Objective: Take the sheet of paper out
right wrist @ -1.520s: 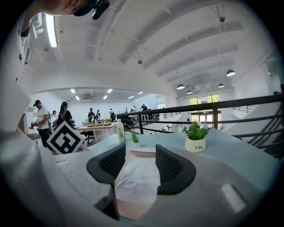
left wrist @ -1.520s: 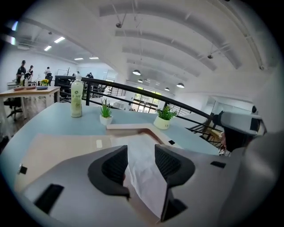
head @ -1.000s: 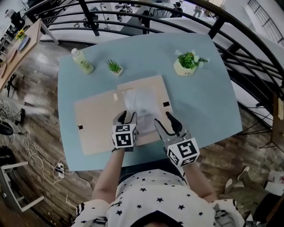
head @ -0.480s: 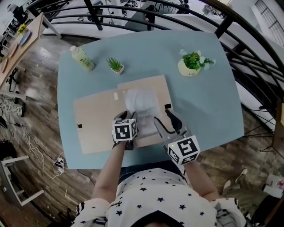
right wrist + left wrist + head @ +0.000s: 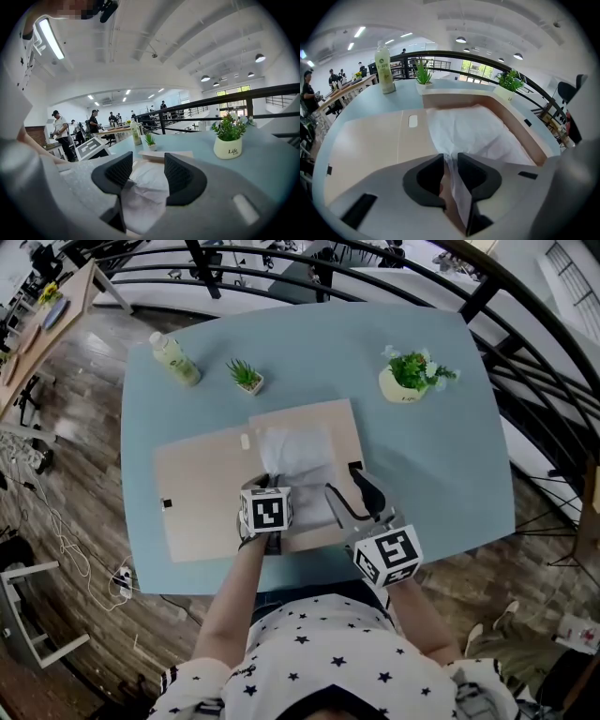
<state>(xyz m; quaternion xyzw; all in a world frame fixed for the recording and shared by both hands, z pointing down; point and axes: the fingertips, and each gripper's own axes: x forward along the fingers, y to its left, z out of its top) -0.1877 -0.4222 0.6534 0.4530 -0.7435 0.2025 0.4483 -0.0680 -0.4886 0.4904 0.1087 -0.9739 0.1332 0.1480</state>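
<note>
A crumpled white sheet of paper (image 5: 300,460) lies in the right half of an opened tan cardboard box (image 5: 202,493) on the blue table. My left gripper (image 5: 266,491) points steeply down at the sheet's near left edge. In the left gripper view its jaws (image 5: 450,161) are closing, with a pleat of the paper (image 5: 478,131) pinched between the pads. My right gripper (image 5: 345,482) hovers open over the sheet's near right edge. The paper (image 5: 145,178) lies below its wide-apart jaws (image 5: 147,171), untouched.
On the far side of the table (image 5: 431,474) stand a green bottle (image 5: 173,360), a small plant (image 5: 246,378) and a potted plant in a white pot (image 5: 408,376). A black railing curves behind. The table's near edge runs just under both grippers.
My left gripper has tipped downward onto the paper's near edge and its jaws have narrowed around a fold. The right gripper has barely shifted.
</note>
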